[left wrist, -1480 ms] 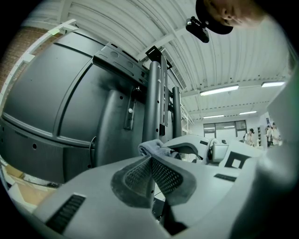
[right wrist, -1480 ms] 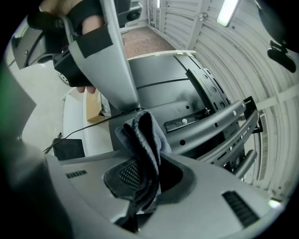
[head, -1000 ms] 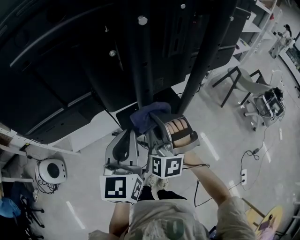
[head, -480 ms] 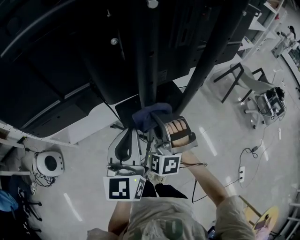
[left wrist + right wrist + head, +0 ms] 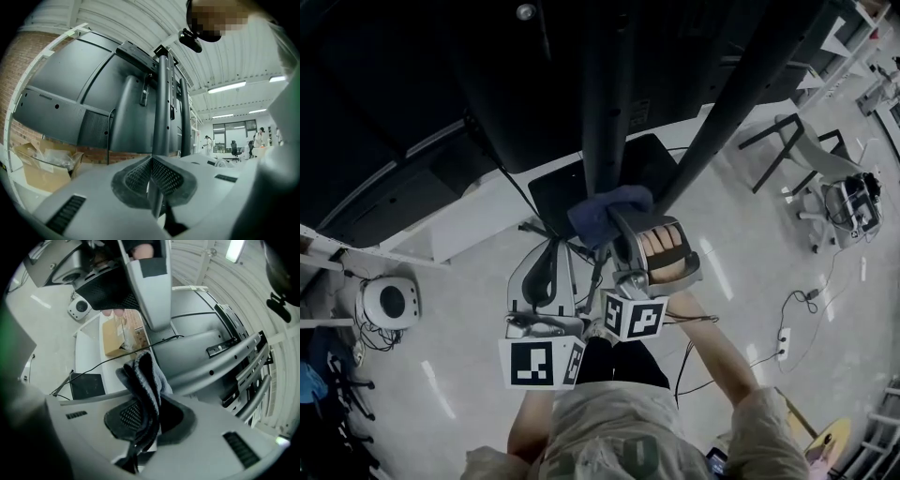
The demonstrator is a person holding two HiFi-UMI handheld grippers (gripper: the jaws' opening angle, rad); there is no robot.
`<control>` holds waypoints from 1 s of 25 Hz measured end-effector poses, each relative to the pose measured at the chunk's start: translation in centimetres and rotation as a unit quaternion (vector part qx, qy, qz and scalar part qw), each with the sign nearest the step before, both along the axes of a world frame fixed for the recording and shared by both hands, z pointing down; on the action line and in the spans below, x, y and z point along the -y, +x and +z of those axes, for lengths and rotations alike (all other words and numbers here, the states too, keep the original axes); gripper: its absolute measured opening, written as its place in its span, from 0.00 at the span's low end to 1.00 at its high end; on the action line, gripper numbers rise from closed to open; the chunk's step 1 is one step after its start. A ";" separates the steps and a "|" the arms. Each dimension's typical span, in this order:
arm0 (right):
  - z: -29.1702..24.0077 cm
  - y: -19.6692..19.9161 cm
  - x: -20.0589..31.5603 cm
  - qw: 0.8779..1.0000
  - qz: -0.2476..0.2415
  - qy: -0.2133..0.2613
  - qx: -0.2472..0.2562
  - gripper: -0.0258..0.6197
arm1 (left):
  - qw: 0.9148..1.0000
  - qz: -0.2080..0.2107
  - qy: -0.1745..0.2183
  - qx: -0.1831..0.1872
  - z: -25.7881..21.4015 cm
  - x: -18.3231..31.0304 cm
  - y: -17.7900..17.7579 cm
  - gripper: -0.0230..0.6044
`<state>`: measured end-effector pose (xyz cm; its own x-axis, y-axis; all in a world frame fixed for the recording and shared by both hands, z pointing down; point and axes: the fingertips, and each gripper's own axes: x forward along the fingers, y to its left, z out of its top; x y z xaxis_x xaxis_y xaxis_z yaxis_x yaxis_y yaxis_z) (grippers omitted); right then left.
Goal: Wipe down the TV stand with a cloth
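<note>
The right gripper (image 5: 143,416) is clamping its jaws on a bunched blue cloth (image 5: 607,208), which is lying against the dark upright pole (image 5: 605,122) of the TV stand. The left gripper (image 5: 152,176) is hanging just beside it, its jaws pressing together on nothing. The marker cube (image 5: 539,364) is showing only black-and-white squares.

On the floor at the left sits a round white device (image 5: 386,302) with cables beside it. At the far right stands a dark-legged chair (image 5: 806,167); nearer, a white power strip (image 5: 785,343) lies on its cord. A cardboard box (image 5: 44,166) sits near a brick wall (image 5: 16,133).
</note>
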<state>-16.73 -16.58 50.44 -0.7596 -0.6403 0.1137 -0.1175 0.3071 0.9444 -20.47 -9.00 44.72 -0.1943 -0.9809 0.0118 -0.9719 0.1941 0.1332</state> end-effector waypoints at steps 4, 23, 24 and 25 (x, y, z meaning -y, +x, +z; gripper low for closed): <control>3.7 0.2 0.2 1.000 -0.005 -0.006 -0.009 0.13 | 1.000 -0.009 0.000 0.001 2.8 0.0 -0.3 0.06; 23.3 1.3 -0.2 0.993 -0.027 -0.049 -0.104 0.13 | 0.999 -0.049 -0.001 -0.022 13.8 1.3 -2.1 0.06; 24.3 1.3 -0.2 0.993 -0.028 -0.049 -0.108 0.13 | 0.999 -0.049 -0.002 -0.020 14.3 1.5 -2.2 0.06; 25.2 1.3 -0.2 0.992 -0.029 -0.049 -0.113 0.13 | 0.999 -0.051 -0.003 -0.021 14.7 1.6 -2.4 0.06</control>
<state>-15.45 -16.42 75.69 -0.7427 -0.5737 0.3453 0.1143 0.3995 0.9096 -22.84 -10.60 59.43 -0.2916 -0.9561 0.0276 -0.9410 0.2919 0.1713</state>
